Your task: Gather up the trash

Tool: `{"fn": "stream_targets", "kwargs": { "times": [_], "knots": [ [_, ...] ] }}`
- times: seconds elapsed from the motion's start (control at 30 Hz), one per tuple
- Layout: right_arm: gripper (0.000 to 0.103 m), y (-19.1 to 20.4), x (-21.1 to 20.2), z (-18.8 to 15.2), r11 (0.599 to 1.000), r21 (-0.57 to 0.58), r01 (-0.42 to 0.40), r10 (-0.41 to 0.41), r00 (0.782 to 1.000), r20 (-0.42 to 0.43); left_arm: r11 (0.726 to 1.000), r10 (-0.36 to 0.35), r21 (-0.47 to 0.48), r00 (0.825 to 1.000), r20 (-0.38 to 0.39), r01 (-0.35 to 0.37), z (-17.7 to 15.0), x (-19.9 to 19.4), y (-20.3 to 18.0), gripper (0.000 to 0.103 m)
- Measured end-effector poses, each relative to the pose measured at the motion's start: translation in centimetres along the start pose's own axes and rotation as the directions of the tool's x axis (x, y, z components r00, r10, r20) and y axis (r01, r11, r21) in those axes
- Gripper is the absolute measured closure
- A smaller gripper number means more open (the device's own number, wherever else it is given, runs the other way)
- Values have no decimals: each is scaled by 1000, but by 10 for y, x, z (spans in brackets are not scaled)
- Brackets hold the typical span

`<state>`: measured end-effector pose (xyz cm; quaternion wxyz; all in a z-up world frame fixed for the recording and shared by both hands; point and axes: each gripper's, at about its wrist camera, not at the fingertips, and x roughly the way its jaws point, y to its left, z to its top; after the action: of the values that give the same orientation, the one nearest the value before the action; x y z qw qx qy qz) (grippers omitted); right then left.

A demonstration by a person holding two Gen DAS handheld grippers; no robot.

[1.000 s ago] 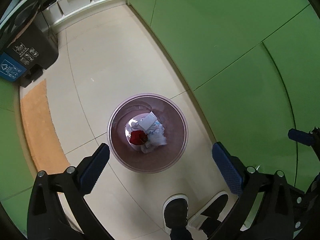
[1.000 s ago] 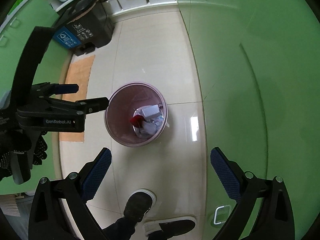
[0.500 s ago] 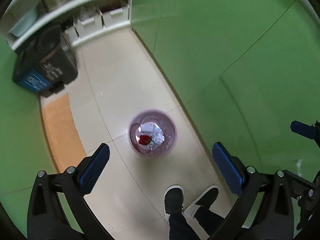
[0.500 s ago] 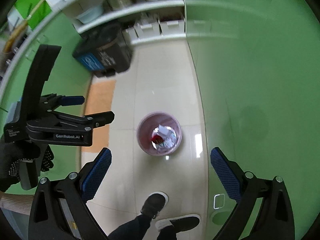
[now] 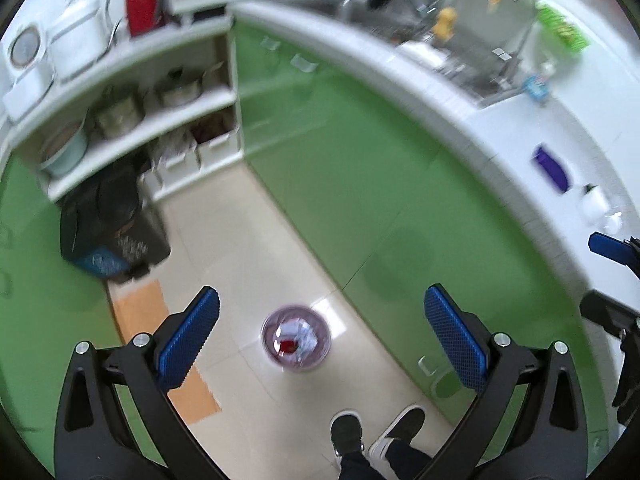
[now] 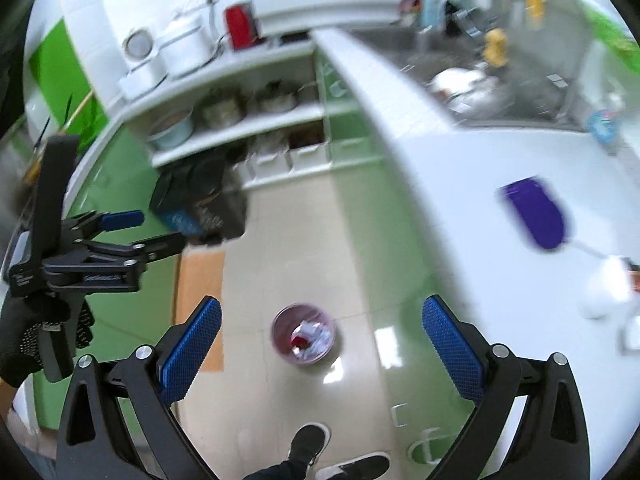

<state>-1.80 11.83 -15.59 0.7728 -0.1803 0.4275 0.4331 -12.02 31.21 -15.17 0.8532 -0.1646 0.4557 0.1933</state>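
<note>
A pink waste bin (image 5: 296, 343) stands far below on the tiled floor, holding crumpled white paper and a red scrap; it also shows in the right wrist view (image 6: 305, 335). My left gripper (image 5: 320, 336) is open and empty, high above the bin. My right gripper (image 6: 320, 336) is open and empty too. On the white counter lie a purple packet (image 6: 536, 216) and a white crumpled item (image 6: 606, 288), both blurred. The left gripper shows in the right wrist view (image 6: 142, 230) at the left.
Green cabinet fronts (image 5: 360, 184) run along the right under the white counter (image 6: 500, 168). A sink (image 6: 500, 76) with dishes lies behind. Shelves with pots (image 5: 132, 112), a black bin (image 5: 116, 232), an orange mat (image 5: 160, 344) and the person's shoes (image 5: 376, 432) are in view.
Both grippers have risen quickly from just above the bin to counter height. The bin has shrunk in view and the counter and sink have come into sight.
</note>
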Motion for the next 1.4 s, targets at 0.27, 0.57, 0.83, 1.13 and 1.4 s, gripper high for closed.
{"fn": "stream_targets", "kwargs": {
  "times": [0.27, 0.57, 0.83, 1.13, 1.4],
  "knots": [
    [6, -78, -73, -3, 979, 152, 137, -150, 986, 76, 989, -98, 116, 993, 63, 90, 44, -35, -75, 3],
    [6, -170, -134, -27, 915, 312, 254, -295, 951, 92, 956, -207, 229, 976, 73, 185, 78, -47, -164, 3],
    [6, -229, -151, -34, 876, 379, 298, -350, 934, 73, 931, -253, 283, 967, 43, 231, 101, -33, -225, 3],
    [6, -269, -144, -37, 873, 392, 290, -332, 942, 43, 921, -224, 315, 973, -57, 231, 116, 31, -279, 3],
    [6, -295, -136, -39, 875, 397, 277, -310, 951, 18, 920, -186, 321, 971, -150, 226, 120, 90, -305, 3]
  ]
}}
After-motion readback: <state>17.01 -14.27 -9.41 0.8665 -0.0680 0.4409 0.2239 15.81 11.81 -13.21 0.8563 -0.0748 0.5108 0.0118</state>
